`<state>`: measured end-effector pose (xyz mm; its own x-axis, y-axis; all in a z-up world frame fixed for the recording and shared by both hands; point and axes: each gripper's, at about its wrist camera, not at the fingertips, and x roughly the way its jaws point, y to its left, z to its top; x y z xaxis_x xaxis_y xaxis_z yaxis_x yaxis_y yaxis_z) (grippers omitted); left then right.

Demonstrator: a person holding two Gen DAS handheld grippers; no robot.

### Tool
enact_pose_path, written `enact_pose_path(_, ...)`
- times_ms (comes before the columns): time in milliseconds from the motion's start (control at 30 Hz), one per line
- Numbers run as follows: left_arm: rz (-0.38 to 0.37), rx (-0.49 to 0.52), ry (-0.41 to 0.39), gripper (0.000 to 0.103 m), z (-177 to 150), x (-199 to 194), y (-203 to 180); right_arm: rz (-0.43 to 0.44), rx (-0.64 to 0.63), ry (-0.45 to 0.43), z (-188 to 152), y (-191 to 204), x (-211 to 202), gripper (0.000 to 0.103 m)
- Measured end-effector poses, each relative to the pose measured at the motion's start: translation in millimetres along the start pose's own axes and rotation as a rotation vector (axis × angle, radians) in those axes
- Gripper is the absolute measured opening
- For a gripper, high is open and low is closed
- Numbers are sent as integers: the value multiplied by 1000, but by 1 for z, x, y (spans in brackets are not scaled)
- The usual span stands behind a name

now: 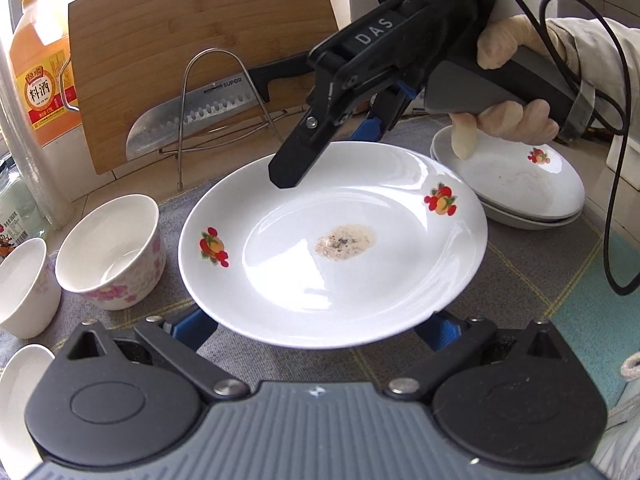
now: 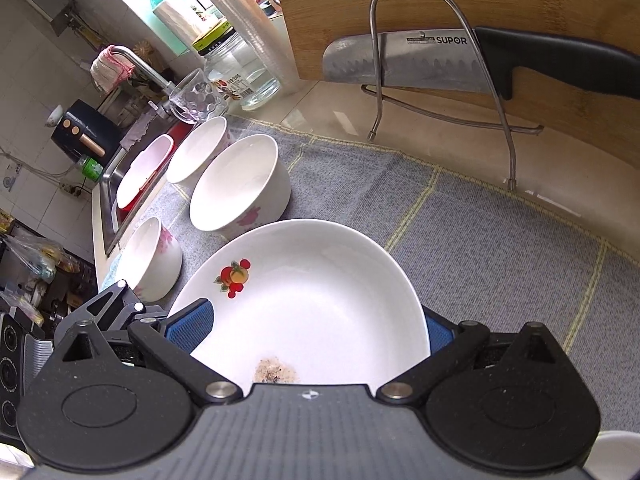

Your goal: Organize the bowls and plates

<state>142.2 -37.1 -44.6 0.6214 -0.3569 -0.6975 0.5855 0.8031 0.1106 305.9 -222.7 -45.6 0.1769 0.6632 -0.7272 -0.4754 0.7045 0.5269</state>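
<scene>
A: Nearest us, the left tool (image 1: 316,330) is sitting spread wide, its blue pads flanking the near rim of the plate (image 1: 332,240) without pinching it.

B: And the right tool (image 1: 286,178) is reaching in from the far side, one black finger lying over the far rim. Whether it's gripping, I cannot tell; its own camera is showing blue pads at either side of the plate.

A: The plate is hanging low over the grey mat (image 1: 520,288), a speckled smear at its centre. It's looking glazed, stiff, slippery and breakable, so the thin rim is the place to take hold, squarely.

B: Room is opening to the right, toward the stacked plates (image 1: 520,184). To the left, the flowered bowl (image 1: 112,248) is standing just beside the rim.

A: Farther back, the knife (image 1: 192,116) in its wire rack and the cutting board (image 1: 192,40) are closing off the counter's rear.
</scene>
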Motion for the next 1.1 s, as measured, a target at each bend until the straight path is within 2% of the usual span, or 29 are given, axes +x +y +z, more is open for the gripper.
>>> enact_pose_path(633,-48,59,0,102,-9,-43,-29,-19,17,-44,-47,29,-33,103)
enact_pose_path(900,-74,126,-13,102,0,-49,-42,-41,33,-79,-61,29,-54,103)
enact_pose_path(1100,-122,159,-15,102,7,-45,-56,-65,70,-111,-76,20,-72,103)
